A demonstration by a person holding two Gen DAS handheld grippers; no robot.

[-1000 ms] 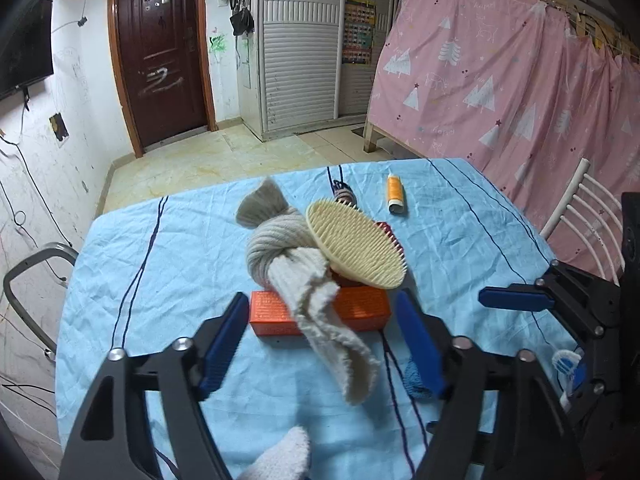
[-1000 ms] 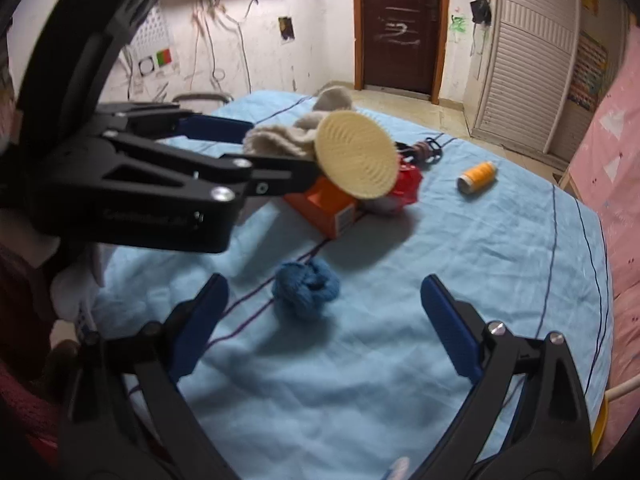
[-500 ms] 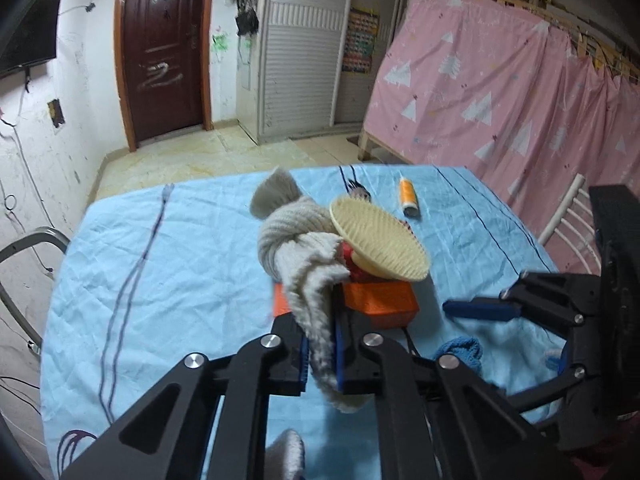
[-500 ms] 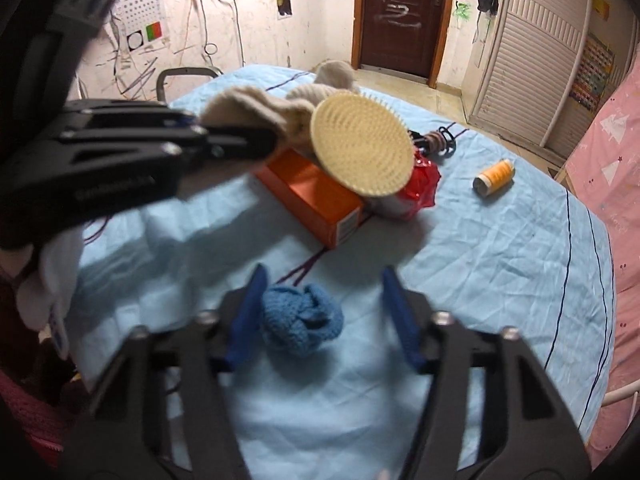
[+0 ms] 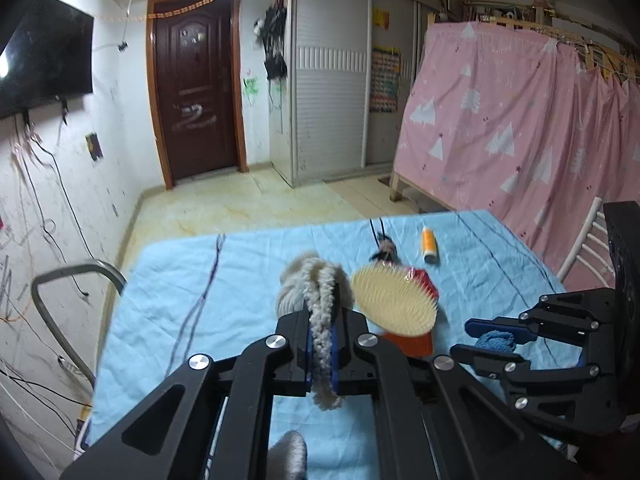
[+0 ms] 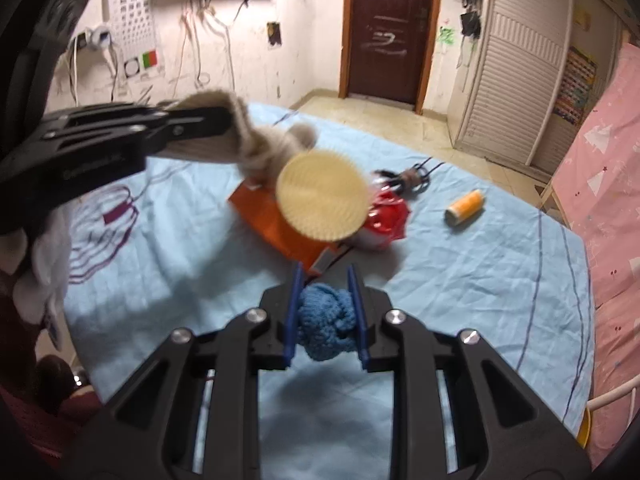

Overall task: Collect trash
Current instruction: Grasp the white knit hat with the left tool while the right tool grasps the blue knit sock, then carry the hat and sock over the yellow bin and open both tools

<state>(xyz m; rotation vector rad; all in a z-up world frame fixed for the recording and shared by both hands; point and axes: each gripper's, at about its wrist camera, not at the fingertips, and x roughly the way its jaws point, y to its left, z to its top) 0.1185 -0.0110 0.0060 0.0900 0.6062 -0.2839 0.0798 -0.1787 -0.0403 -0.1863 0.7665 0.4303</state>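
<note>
My left gripper is shut on a beige knitted cloth, whose knotted end hangs just above the blue tablecloth. In the right wrist view the same cloth stretches from those jaws toward an orange box. A round yellow brush leans on that box beside a red wrapper. My right gripper has its jaws closing on a blue knit ball, and both pads press its sides. From the left wrist view the right gripper appears at the right, with the ball in it.
An orange bottle and a dark corded bundle lie farther back on the table. A white chair stands at the right edge and a grey chair frame at the left. A pink curtain hangs behind.
Both grippers went from wide open to shut. The left one closed on the beige cloth and rose with it. The right one closed around the blue knit ball.
</note>
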